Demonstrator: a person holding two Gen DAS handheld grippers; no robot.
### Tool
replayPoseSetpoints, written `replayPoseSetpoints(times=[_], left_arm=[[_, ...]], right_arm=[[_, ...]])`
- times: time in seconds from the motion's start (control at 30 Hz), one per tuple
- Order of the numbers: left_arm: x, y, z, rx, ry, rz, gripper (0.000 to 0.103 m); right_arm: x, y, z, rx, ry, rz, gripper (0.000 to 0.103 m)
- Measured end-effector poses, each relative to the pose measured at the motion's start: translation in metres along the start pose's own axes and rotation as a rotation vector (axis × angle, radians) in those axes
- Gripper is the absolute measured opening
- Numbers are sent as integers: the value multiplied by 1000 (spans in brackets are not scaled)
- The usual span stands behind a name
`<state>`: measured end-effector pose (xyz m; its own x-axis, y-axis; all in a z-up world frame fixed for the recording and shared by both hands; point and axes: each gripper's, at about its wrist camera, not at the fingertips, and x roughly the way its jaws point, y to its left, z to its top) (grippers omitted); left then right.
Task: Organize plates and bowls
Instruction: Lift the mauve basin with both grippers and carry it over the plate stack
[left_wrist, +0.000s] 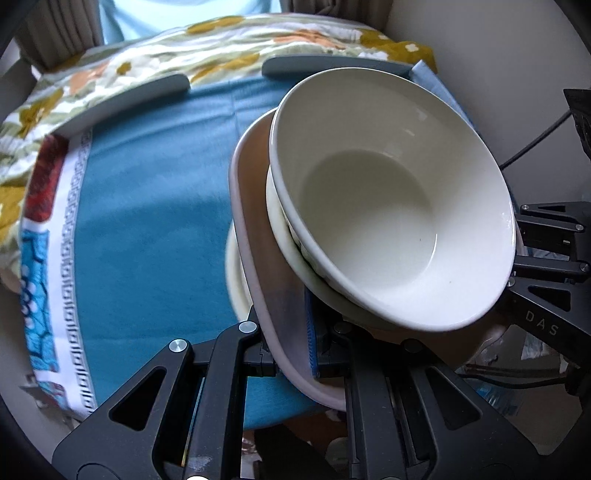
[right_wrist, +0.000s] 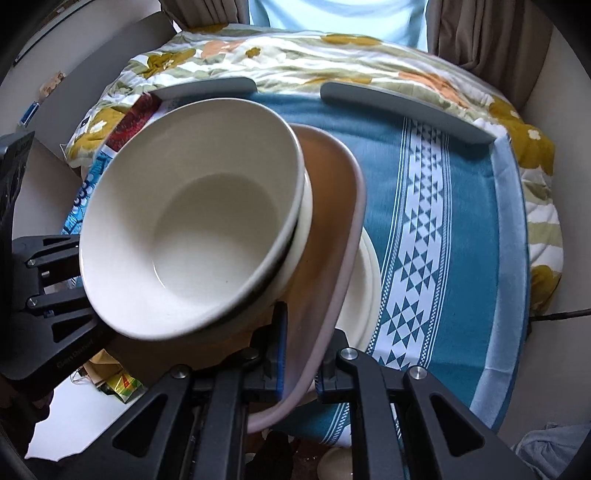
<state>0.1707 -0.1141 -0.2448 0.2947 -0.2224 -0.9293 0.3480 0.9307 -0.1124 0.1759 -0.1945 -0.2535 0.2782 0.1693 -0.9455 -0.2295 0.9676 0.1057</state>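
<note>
I have the whole stack gathered: a white bowl (left_wrist: 391, 206) sits nested in a second bowl (left_wrist: 291, 251), both on a pinkish plate (left_wrist: 258, 258), with a cream plate (left_wrist: 236, 280) showing beneath its edge. My left claw (left_wrist: 295, 354) is clamped tight on the pinkish plate's rim at one side, and my right claw (right_wrist: 299, 358) is clamped just as tight on the opposite rim, so the stack hangs between the two. It is over the blue cloth (left_wrist: 155, 206) on the bench, near the cloth's end by the two grey bars (right_wrist: 406, 110). I judge stacking done; what is left is setting the pile down on the cloth and letting go. The top bowl tilts, so it could slide.
</note>
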Motion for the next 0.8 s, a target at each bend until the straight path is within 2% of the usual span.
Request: replayPoseSetpoints(times=[0.2,0.43,0.7,0.8], left_arm=[[18,-8,-6,-16,-1,12,8],[17,-15,-7,4,-25,57,9],[13,-16,-5,25,4,103,13],[7,-16,-4,25,2,98,16]], right_arm=[[15,-13,-10,22,3,25,11],[18,-18,-13,35,-4,38,11],[19,-20,-11,68,14,46,11],[13,-20,-11,76,9,31,11]])
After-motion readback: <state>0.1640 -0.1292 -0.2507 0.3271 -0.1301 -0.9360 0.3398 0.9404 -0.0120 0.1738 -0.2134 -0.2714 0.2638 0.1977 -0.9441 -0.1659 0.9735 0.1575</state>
